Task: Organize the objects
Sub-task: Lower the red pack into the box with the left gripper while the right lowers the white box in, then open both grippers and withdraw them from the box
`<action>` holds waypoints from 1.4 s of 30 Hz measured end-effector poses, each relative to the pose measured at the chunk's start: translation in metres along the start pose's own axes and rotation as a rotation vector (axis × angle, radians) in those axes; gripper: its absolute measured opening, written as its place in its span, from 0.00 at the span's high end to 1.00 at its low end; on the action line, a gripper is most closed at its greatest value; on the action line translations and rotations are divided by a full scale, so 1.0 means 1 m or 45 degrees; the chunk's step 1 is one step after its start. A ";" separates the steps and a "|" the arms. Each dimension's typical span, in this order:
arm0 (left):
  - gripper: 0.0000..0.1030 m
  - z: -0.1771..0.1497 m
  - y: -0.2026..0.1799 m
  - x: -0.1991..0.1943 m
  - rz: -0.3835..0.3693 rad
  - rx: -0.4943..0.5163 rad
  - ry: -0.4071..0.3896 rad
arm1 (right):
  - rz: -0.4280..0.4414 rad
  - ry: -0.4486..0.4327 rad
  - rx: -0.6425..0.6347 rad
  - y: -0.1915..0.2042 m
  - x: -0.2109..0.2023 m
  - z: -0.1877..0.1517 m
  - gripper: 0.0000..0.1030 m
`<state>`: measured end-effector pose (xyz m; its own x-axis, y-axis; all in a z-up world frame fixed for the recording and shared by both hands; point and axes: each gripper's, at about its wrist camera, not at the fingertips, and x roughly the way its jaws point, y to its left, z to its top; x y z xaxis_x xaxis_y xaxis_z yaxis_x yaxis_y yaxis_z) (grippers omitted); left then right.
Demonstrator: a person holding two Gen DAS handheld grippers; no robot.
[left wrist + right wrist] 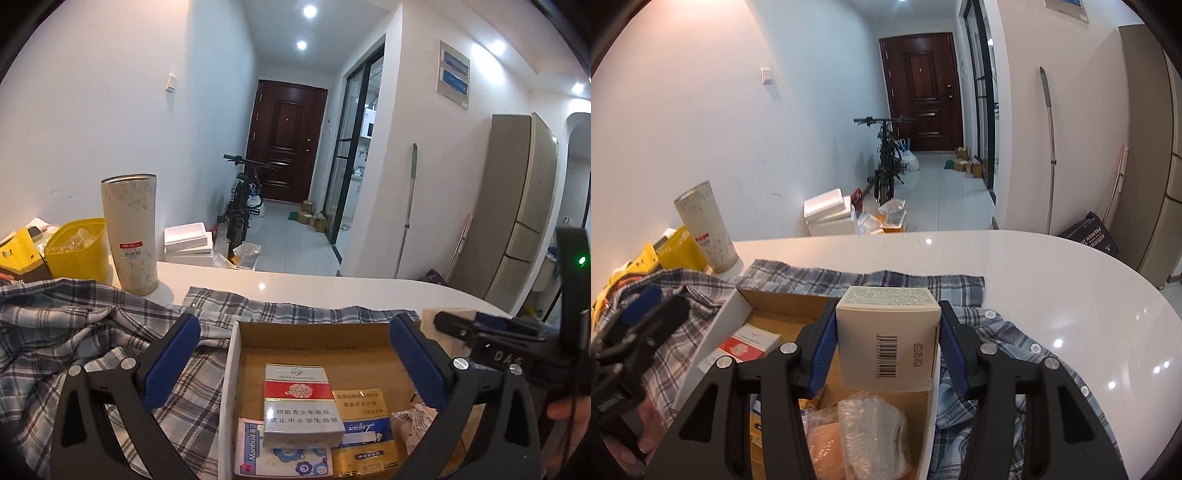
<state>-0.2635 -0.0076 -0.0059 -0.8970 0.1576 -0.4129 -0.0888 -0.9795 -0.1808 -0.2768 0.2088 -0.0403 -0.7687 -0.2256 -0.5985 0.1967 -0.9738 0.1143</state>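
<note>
An open cardboard box (314,334) lies on a plaid shirt (85,339) on the white table. In it lie a red-and-white cigarette pack (301,402), a tissue pack (284,456), a yellow-and-blue packet (364,424) and a clear wrapper. My left gripper (291,365) is open above the box, its jaws wide on either side of the cigarette pack. My right gripper (886,347) is shut on a white carton with a barcode (890,339) and holds it over the box (775,302). A bubble-wrapped item (871,428) lies below it.
A tall pale cylinder (131,232) and a yellow bin (79,247) stand at the table's back left among clutter. The rounded table edge (1071,266) runs right. Beyond are foam boxes (831,214), a bicycle (886,158) and a hallway door.
</note>
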 end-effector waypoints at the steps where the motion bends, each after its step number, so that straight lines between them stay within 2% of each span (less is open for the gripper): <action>1: 0.00 0.000 0.000 -0.001 -0.002 -0.005 -0.003 | 0.001 0.006 -0.001 -0.001 0.001 -0.001 0.51; 9: 0.00 0.001 0.003 -0.002 -0.010 -0.030 0.012 | 0.000 0.045 -0.002 0.000 0.010 -0.005 0.51; 13: 0.00 0.001 0.004 -0.001 0.033 -0.023 0.017 | 0.004 0.054 0.009 -0.001 0.012 -0.006 0.50; 16: 0.00 0.001 0.005 -0.001 0.024 -0.036 0.026 | 0.003 0.050 0.006 -0.001 0.011 -0.006 0.50; 18: 0.00 0.002 0.004 -0.002 0.030 -0.033 0.018 | 0.006 0.039 0.010 0.000 0.010 -0.005 0.45; 19: 0.00 0.002 0.001 -0.002 0.067 -0.009 0.011 | 0.007 0.031 0.010 0.000 0.010 -0.005 0.40; 21: 0.00 0.003 -0.001 -0.002 0.105 0.034 0.002 | 0.000 0.012 0.013 -0.002 0.007 -0.004 0.40; 24: 0.00 0.008 -0.005 -0.007 0.109 0.054 -0.007 | 0.005 -0.003 0.034 -0.004 0.002 -0.001 0.40; 30: 0.00 0.030 -0.007 -0.041 0.066 -0.007 -0.101 | -0.023 -0.115 0.064 -0.006 -0.036 0.017 0.39; 33: 0.00 0.038 -0.014 -0.056 0.054 0.050 -0.090 | -0.009 -0.182 0.087 -0.008 -0.059 0.025 0.37; 37: 0.00 0.037 -0.022 -0.098 0.060 0.156 -0.152 | 0.018 -0.247 0.067 -0.002 -0.091 0.030 0.37; 39: 0.00 0.037 -0.022 -0.119 0.033 0.155 -0.166 | 0.042 -0.275 0.055 0.002 -0.110 0.029 0.37; 42: 0.00 0.037 -0.020 -0.147 -0.069 0.116 -0.175 | 0.075 -0.314 0.040 0.008 -0.136 0.024 0.30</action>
<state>-0.1458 -0.0158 0.0912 -0.9401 0.1980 -0.2774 -0.1719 -0.9783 -0.1156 -0.1852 0.2310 0.0614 -0.8823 -0.2788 -0.3792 0.2295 -0.9583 0.1704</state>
